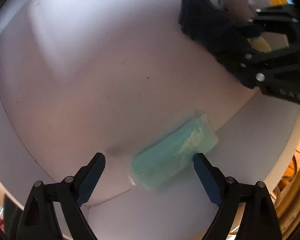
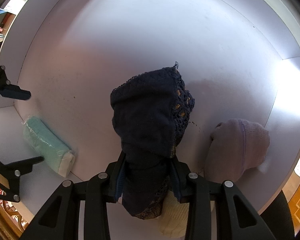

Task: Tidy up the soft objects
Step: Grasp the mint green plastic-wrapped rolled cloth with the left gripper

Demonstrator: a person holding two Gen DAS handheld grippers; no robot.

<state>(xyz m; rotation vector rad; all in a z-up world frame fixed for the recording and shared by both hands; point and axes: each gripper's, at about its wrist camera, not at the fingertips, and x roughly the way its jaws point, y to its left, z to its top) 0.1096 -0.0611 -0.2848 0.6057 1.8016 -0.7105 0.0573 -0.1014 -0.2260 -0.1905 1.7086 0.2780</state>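
Observation:
My left gripper [image 1: 149, 165] is open, its fingers on either side of a teal cloth roll in clear wrap [image 1: 173, 153] that lies on the white shelf floor [image 1: 250, 140] against the back wall. The roll also shows in the right wrist view [image 2: 48, 145]. My right gripper [image 2: 148, 178] is shut on a dark navy lace-edged cloth [image 2: 150, 118] and holds it up in front of the back wall. The navy cloth [image 1: 202, 18] and right gripper [image 1: 266, 56] show at the upper right of the left wrist view. A pale pink knitted cloth [image 2: 240, 148] lies to the right.
The white shelf compartment has a back wall [image 2: 150, 30] and side walls [image 1: 10, 120]. A cream knitted item [image 2: 174, 220] lies under my right gripper. Wicker furniture [image 1: 294, 180] stands outside on the right. The left gripper's fingers [image 2: 16, 94] show at the left of the right wrist view.

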